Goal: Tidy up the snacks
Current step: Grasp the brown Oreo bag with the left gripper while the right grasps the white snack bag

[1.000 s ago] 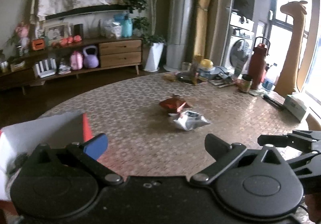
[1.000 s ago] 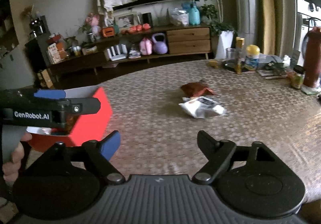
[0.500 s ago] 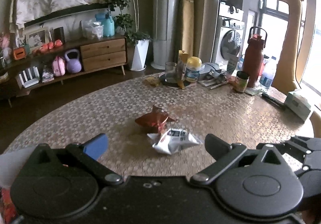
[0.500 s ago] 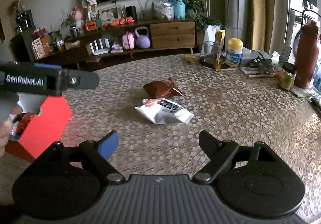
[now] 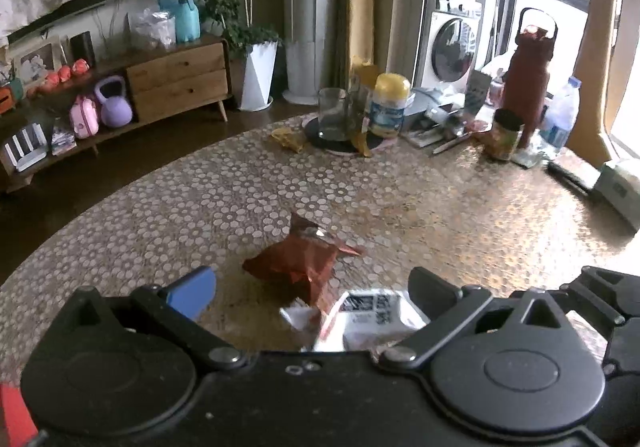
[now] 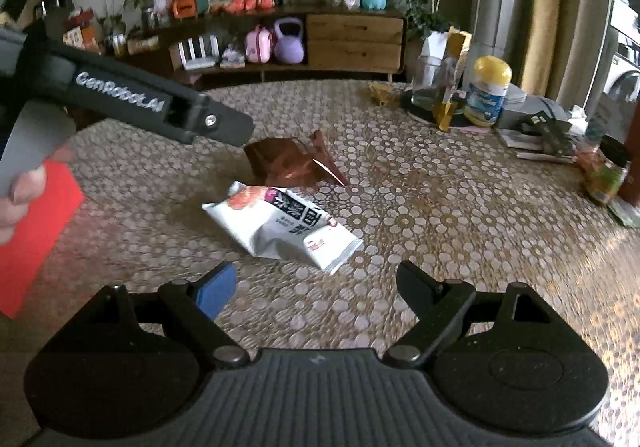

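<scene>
I judged the sorting barely begun; two snacks lay loose on the round table [image 6: 460, 231], neither yet picked up; the white packet [image 6: 280, 225] lay nearest my right gripper [image 6: 316, 285], and the crumpled red-brown packet [image 6: 292, 163] sat just behind it, the two touching or nearly so; my right gripper's jaws stood wide apart with nothing between them, and my left gripper [image 5: 312, 289] was likewise spread and empty, the red-brown packet [image 5: 300, 267] showing just beyond its fingertips; the red box [image 6: 32, 231] waited at the table's left edge, near the person's hand [image 6: 22, 191], but I could not see inside it, so what it held I cannot tell; both packets were left to move.
</scene>
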